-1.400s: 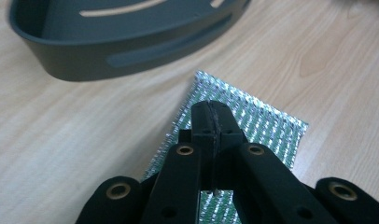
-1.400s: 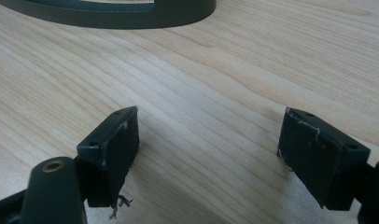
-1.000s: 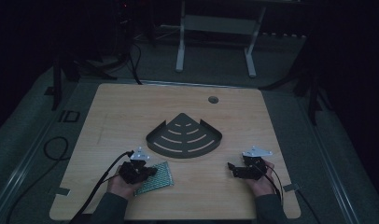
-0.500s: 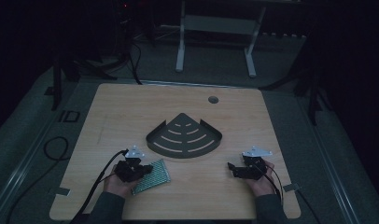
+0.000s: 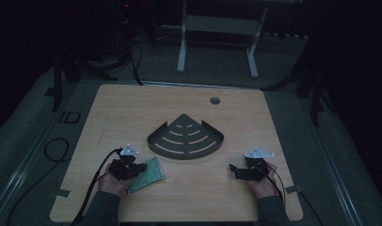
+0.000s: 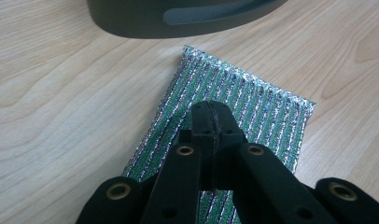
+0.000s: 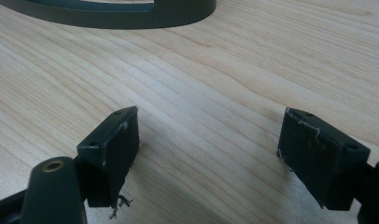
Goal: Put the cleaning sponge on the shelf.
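Note:
A green and silver scouring pad (image 6: 253,100) lies on the wooden table (image 5: 132,113), just in front of a dark fan-shaped slotted tray (image 5: 184,123). My left gripper (image 6: 211,112) comes down on the middle of the pad with its jaws pressed together, and the pad creases up toward the tips. In the high view, that left gripper (image 5: 138,168) sits at the pad's (image 5: 149,173) left end, held by a hand. My right gripper (image 7: 208,149) hovers low over bare wood, jaws wide apart and holding nothing. From above, the right gripper (image 5: 234,170) is right of the tray.
The tray's curved wall (image 6: 178,18) rises close beyond the pad, and its rim (image 7: 131,18) lies ahead of the right jaws. A round cable hole (image 5: 214,100) is near the table's far edge. Cables trail off the table's front left. A white desk frame (image 5: 217,28) stands behind.
The left gripper and the scouring pad have shifted slightly left together. The right gripper has stayed put.

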Available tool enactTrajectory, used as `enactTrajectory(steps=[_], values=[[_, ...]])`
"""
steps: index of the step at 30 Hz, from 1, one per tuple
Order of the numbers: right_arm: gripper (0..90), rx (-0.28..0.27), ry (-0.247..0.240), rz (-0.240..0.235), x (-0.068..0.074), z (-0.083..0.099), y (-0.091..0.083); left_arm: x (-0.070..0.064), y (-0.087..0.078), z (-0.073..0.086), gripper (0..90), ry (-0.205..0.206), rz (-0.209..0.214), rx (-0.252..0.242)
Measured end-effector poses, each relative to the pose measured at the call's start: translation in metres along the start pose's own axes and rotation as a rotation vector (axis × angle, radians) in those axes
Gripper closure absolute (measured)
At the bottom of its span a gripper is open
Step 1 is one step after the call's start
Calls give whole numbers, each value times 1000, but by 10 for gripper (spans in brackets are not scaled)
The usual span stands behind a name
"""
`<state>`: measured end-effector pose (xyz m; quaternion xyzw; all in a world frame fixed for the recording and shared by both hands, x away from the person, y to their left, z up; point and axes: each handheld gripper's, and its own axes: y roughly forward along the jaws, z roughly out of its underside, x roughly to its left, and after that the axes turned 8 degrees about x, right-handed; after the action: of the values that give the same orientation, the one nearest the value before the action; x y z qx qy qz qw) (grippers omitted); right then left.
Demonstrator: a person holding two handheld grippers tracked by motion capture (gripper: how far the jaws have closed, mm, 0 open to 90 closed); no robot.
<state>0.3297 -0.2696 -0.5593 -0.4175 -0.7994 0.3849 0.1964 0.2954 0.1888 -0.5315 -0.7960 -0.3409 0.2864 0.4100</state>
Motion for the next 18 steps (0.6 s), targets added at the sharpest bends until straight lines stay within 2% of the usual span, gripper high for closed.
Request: enactTrajectory(steps=[3, 8, 18], values=[[198, 0, 0, 0, 0, 0, 0, 2, -2, -2, 900, -8, -2, 25], [198, 0, 0, 0, 0, 0, 0, 5, -9, -9, 898, -16, 2, 28], [198, -1, 0, 0, 0, 0, 0, 16, -21, -25, 847, 20, 3, 48]])
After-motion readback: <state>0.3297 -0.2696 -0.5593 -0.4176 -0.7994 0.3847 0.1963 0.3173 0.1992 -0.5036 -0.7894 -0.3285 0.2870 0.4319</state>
